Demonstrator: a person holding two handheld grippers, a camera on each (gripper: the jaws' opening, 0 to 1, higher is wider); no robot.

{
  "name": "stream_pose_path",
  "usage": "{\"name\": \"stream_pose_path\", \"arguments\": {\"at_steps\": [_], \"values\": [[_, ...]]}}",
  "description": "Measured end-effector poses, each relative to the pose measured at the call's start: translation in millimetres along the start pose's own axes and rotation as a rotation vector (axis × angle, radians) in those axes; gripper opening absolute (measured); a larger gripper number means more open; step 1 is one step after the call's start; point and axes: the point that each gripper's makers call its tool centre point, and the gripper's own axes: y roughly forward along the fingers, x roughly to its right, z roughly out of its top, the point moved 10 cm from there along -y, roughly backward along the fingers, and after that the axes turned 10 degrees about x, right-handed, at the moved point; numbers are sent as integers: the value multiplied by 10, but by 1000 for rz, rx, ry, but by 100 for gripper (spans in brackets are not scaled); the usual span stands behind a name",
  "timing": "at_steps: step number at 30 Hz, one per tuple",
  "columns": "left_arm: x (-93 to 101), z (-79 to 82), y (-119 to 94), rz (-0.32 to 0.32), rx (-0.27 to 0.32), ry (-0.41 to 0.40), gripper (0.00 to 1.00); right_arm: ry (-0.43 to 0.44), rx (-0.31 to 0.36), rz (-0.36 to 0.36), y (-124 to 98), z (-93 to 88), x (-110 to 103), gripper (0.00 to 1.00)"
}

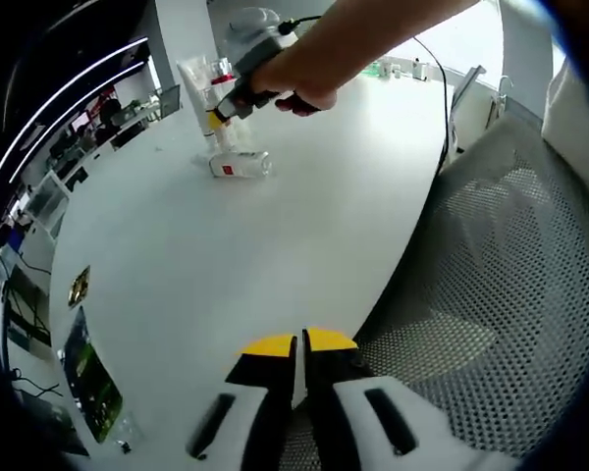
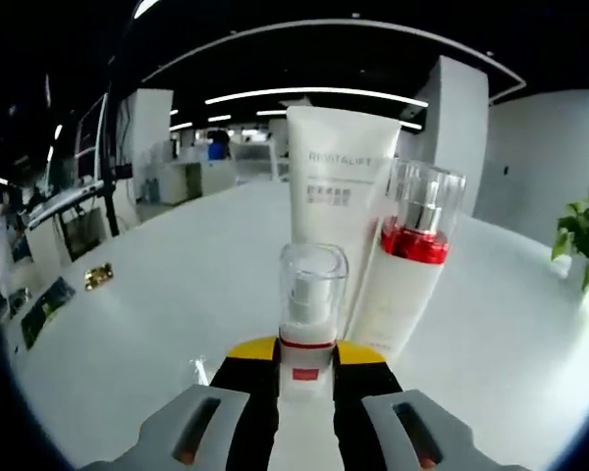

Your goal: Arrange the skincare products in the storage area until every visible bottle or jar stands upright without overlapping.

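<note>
Now the right gripper (image 2: 305, 365) fingers pinch the small pump bottle (image 2: 310, 314) upright, white tube (image 2: 339, 211) at twelve o'clock; left gripper (image 1: 298, 345) fingers pressed together, idle

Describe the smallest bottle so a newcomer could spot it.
On the large white table, three skincare containers cluster by the right tool. The small white pump bottle with clear cap and red square label sits between its jaws, before the tall white tube and the red-banded white bottle; it is shortest.
</note>
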Motion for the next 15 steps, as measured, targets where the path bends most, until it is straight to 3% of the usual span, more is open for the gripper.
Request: {"name": "stream_pose_path", "arguments": {"at_steps": [15], "values": [[-8,4,-2,3,1,1,0,31,-32,-56,54,31,-48,15]]}}
